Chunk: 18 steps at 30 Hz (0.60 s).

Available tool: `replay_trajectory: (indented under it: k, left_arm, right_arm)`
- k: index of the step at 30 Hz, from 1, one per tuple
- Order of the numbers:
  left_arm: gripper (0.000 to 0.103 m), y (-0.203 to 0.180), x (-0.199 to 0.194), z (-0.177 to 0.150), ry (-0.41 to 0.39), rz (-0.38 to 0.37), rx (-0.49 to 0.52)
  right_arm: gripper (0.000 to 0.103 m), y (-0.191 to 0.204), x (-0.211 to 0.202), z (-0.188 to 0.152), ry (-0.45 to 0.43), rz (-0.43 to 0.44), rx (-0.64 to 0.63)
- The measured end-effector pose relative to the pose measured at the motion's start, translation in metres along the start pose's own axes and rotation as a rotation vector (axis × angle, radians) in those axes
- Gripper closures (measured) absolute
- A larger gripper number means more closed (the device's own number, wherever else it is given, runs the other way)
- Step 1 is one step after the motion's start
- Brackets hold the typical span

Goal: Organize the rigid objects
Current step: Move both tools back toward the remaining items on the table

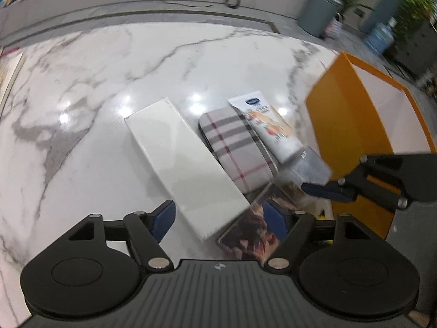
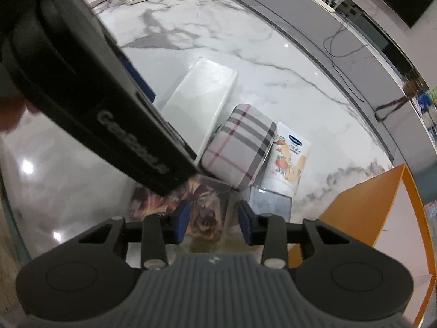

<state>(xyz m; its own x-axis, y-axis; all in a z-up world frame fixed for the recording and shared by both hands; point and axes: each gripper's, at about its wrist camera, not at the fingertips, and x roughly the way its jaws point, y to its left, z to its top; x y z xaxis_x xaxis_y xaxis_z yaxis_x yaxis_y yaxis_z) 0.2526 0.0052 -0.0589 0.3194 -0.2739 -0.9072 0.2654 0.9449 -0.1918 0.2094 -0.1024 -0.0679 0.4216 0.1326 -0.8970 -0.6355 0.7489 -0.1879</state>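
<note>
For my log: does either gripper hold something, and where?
Left gripper holds nothing. Right gripper straddles the illustrated case's near end; a grip cannot be told.

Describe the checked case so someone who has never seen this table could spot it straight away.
On the white marble table, find the cluster beside the orange box. The checked case lies between a plain white box and a lotion tube. Only it has rounded corners and grey-and-red plaid stripes.

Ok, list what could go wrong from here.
1. The items lie packed: the white box, plaid case and lotion tube touch or overlap, so lifting one may drag another.
2. The left gripper and right gripper work close together and could collide.
</note>
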Motion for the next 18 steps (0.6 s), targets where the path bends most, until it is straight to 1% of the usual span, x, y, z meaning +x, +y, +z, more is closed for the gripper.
replay_trajectory:
  k: [3, 6, 8, 10, 12, 13, 15, 16, 17, 18]
  left_arm:
    - [0.016, 0.002, 0.009, 0.005, 0.001, 0.019, -0.038]
    - [0.016, 0.004, 0.018, 0.009, 0.014, 0.031, -0.07]
    - [0.014, 0.005, 0.022, 0.011, 0.015, 0.044, -0.083]
    - [0.014, 0.006, 0.026, 0.012, 0.023, 0.058, -0.087]
    - [0.013, 0.007, 0.031, 0.011, 0.053, 0.066, -0.085]
    - [0.013, 0.009, 0.031, 0.01, 0.057, 0.052, -0.094]
    - [0.018, 0.012, 0.03, 0.008, 0.059, 0.027, -0.096]
    - [0.019, 0.012, 0.028, 0.007, 0.062, 0.024, -0.088]
    - [0.024, 0.012, 0.026, 0.005, 0.065, 0.025, -0.079]
    - [0.025, 0.013, 0.024, 0.004, 0.07, 0.029, -0.069]
  right_arm:
    - [0.066, -0.003, 0.007, 0.004, 0.012, 0.015, 0.035]
    - [0.068, -0.006, 0.014, 0.006, 0.037, 0.027, 0.068]
    - [0.068, -0.009, 0.015, 0.007, 0.04, 0.039, 0.096]
    - [0.065, -0.014, 0.018, 0.009, 0.057, 0.057, 0.143]
    - [0.063, -0.019, 0.021, 0.012, 0.073, 0.074, 0.201]
    - [0.062, -0.021, 0.022, 0.013, 0.078, 0.082, 0.227]
    - [0.061, -0.024, 0.025, 0.015, 0.083, 0.102, 0.267]
    - [0.061, -0.023, 0.025, 0.016, 0.082, 0.107, 0.276]
    - [0.06, -0.023, 0.025, 0.016, 0.08, 0.113, 0.282]
    - [0.06, -0.021, 0.025, 0.017, 0.078, 0.112, 0.282]
